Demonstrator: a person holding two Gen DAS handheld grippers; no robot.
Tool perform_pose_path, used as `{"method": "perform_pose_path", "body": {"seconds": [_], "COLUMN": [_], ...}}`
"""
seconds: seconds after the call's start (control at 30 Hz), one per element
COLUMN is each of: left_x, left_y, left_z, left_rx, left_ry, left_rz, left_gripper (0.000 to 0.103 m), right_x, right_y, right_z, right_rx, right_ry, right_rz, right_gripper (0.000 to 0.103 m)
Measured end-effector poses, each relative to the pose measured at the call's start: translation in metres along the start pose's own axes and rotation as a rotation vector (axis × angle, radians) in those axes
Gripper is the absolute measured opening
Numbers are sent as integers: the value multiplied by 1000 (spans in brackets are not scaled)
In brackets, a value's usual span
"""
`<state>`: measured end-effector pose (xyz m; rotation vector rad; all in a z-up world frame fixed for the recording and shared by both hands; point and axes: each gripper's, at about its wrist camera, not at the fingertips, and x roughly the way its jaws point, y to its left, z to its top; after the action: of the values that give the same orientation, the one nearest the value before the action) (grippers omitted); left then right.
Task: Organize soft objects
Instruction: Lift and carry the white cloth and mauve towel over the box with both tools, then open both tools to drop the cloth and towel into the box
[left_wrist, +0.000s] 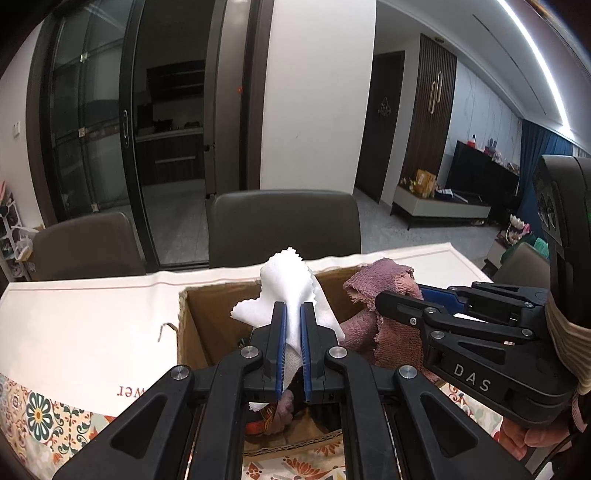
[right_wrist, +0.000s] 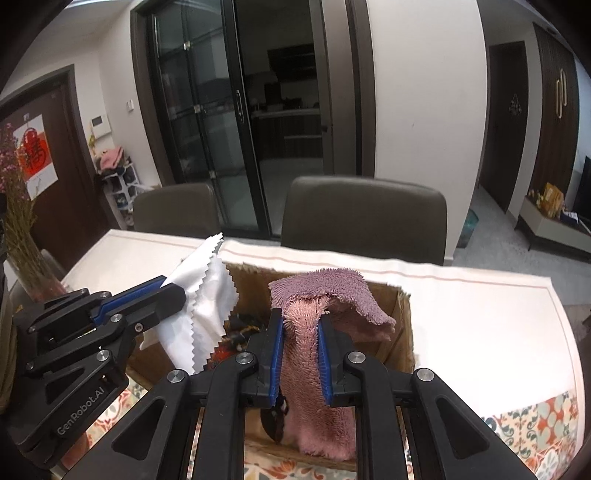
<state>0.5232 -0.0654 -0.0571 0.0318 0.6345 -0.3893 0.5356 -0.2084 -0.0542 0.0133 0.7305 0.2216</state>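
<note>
My left gripper (left_wrist: 293, 314) is shut on a white cloth (left_wrist: 286, 288) with zigzag edges and holds it above an open cardboard box (left_wrist: 192, 325). My right gripper (right_wrist: 300, 325) is shut on a pink fluffy towel (right_wrist: 317, 295) and holds it over the same box (right_wrist: 400, 332). In the left wrist view the right gripper (left_wrist: 384, 299) comes in from the right with the towel (left_wrist: 380, 280). In the right wrist view the left gripper (right_wrist: 173, 291) comes in from the left with the white cloth (right_wrist: 207, 291). Dark patterned fabric (right_wrist: 240, 332) lies inside the box.
The box stands on a table with a white runner (left_wrist: 92, 325) over a patterned tablecloth (left_wrist: 48, 417). Two grey chairs (left_wrist: 284, 225) stand behind the table. A vase of dried flowers (right_wrist: 22, 236) stands at the table's left end.
</note>
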Motion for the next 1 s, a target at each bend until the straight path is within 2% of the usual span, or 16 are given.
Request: {"method": "perform_pose_path", "body": {"seconds": [0.3,0.57,0.63,0.77,0.83,1.0], "left_x": [10,1,-5,-19,-27,-46], "left_y": [-5,-9,-9,-10,-11,-11], "left_z": [-9,-11,-12,-14,-15,-18], "left_rx": [8,17,22,33,34,22], "left_ry": [62,68,61,46,34,21], "left_rz": [2,15,29,65,79,109], "left_gripper": [11,35,36,43,46,49], "right_x": [16,13,9,0,-7,-27], "right_y": [-5,-4,-5,-4,-4,-1], "right_z": [-12,-15,-16,-16,-17,-18], "right_rx": [4,0,8,12,19,22], "right_ry": [76,123,128,121,117,84], "right_rz": [12,13,15,-4,-7,-34], "right_gripper": [19,35,42,44,48,53]}}
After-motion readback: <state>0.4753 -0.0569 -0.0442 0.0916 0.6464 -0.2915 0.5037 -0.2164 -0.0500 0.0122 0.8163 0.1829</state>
